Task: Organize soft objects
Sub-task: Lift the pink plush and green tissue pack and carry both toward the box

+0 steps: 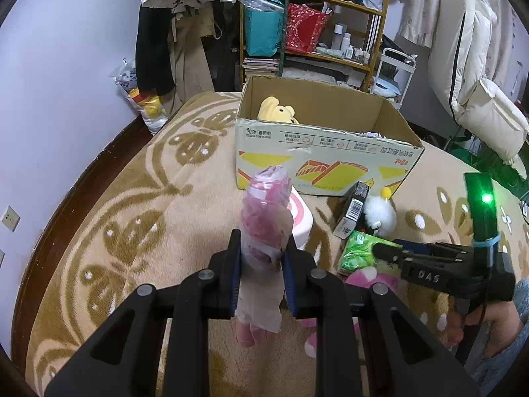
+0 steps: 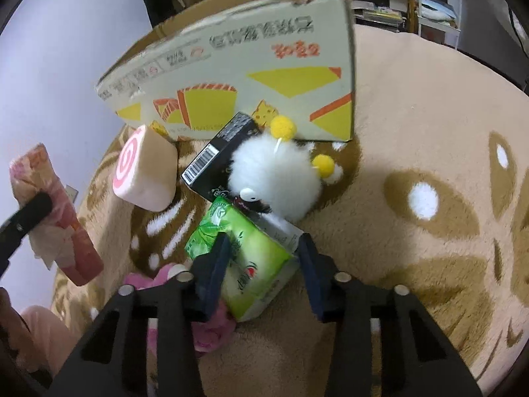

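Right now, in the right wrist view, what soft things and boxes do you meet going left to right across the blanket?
Pink tissue pack held off to the left → pink swirl cushion → green tissue pack between the right gripper fingers → white fluffy toy with yellow pom-poms. The black box overlaps, so I leave it out.

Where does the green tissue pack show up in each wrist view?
Left wrist: green tissue pack lies right of centre on the blanket, below the black box.
Right wrist: low centre, between the right gripper jaws.
Shared landmark: the cardboard box behind it.
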{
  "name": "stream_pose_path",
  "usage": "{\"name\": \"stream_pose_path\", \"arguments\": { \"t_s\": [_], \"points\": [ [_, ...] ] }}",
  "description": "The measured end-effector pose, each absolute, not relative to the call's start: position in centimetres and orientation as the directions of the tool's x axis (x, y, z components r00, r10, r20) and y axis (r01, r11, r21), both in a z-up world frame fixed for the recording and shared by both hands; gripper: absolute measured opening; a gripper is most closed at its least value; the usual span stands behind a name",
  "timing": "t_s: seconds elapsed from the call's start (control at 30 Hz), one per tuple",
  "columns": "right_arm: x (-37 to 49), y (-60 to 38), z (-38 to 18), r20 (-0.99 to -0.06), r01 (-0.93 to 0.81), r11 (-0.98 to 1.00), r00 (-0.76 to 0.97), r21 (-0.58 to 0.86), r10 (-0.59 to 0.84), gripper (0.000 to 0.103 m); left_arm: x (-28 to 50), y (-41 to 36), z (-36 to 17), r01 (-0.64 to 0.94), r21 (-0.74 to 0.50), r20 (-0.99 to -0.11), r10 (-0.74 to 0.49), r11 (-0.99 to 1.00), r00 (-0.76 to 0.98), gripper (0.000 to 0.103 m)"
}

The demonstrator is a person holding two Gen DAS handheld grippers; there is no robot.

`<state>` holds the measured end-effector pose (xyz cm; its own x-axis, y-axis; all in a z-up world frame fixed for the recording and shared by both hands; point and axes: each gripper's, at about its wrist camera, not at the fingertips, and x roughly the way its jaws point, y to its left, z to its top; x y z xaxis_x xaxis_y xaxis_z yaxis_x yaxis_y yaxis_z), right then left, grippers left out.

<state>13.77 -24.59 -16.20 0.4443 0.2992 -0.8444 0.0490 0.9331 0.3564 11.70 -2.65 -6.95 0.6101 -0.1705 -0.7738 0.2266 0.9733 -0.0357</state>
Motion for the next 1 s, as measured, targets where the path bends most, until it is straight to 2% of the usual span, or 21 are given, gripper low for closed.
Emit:
{"name": "stream_pose_path", "arguments": {
  "t_s": [0.1, 0.33, 0.53, 0.77, 1.0],
  "points": [
    [13.5, -25.3, -15.4, -0.823, 0.056, 0.920, 0.470, 0.388, 0.318, 0.028, 11.7, -2.6, -7.0, 0.223, -0.036, -0.774, -0.168, 0.974, 0.611, 0.021],
    [12.5, -24.5, -13.3, -0.806, 0.013, 0.935, 0.511, 0.354, 0.298, 0.024, 11.7, -2.5, -6.9, 0.219, -0.033, -0.770, -0.164, 0.975, 0.616, 0.021],
    [11.5, -23.4, -10.8, -0.789, -0.031, 0.962, 0.565, 0.271, 0.240, 0.022, 11.4, -2.4, -6.5, 0.221, -0.030, -0.761, -0.166, 0.975, 0.627, 0.021],
    [10.8, -23.9, -8.0, -0.755, -0.036, 0.971, 0.622, 0.237, 0.207, 0.022, 11.0, -2.8, -5.9, 0.234, -0.013, -0.749, -0.164, 0.972, 0.642, 0.021],
    [10.7, -24.5, -3.4, -0.681, -0.046, 0.981, 0.714, 0.188, 0.164, 0.022, 12.4, -3.5, -4.5, 0.257, -0.044, -0.724, -0.209, 0.965, 0.658, 0.021]
  ]
}}
